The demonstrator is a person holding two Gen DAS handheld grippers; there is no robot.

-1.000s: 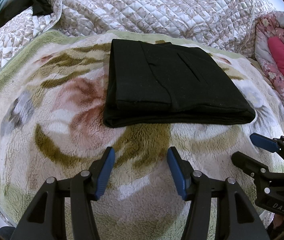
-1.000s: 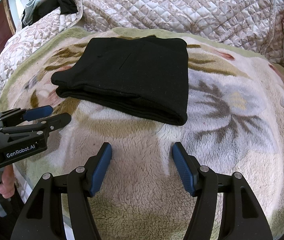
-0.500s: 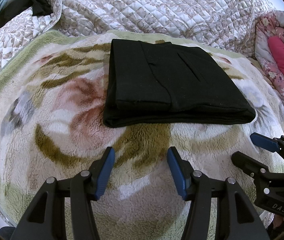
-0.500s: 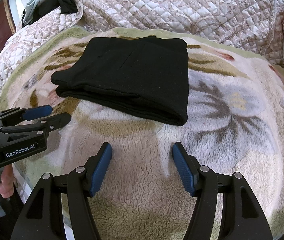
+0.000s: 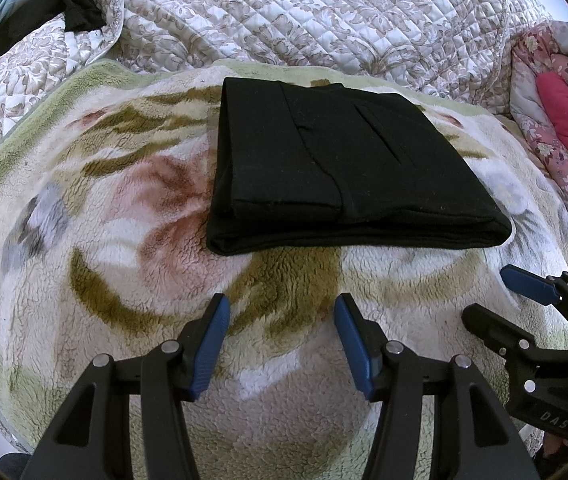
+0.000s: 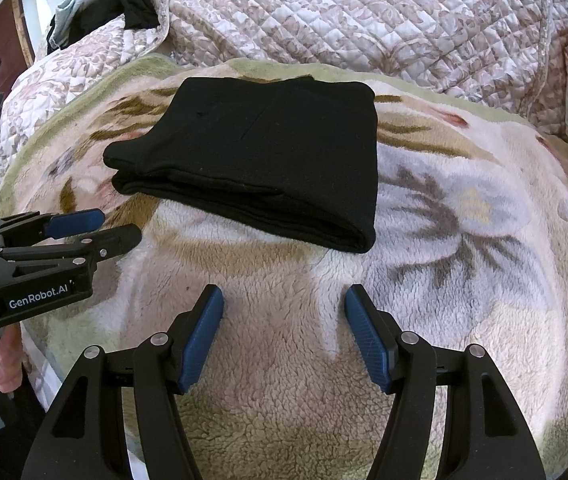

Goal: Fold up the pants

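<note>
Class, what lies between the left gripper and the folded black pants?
Only bare floral fleece blanket between left gripper and folded black pants, in the left wrist view.

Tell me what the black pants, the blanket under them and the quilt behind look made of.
Black pants: probably a soft matte knit, jersey or fleece; thick rounded fold edges, faint lint specks. Floral blanket: plush sherpa-like fleece, likely synthetic; curly nubby pile. Quilt: smooth woven fabric with a slight sheen, stitched in padded diamonds; the fibre is unclear.

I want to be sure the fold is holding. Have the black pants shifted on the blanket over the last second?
No. The black pants lie at the same place on the floral blanket, their near edge against the same brown swirl as before.
</note>
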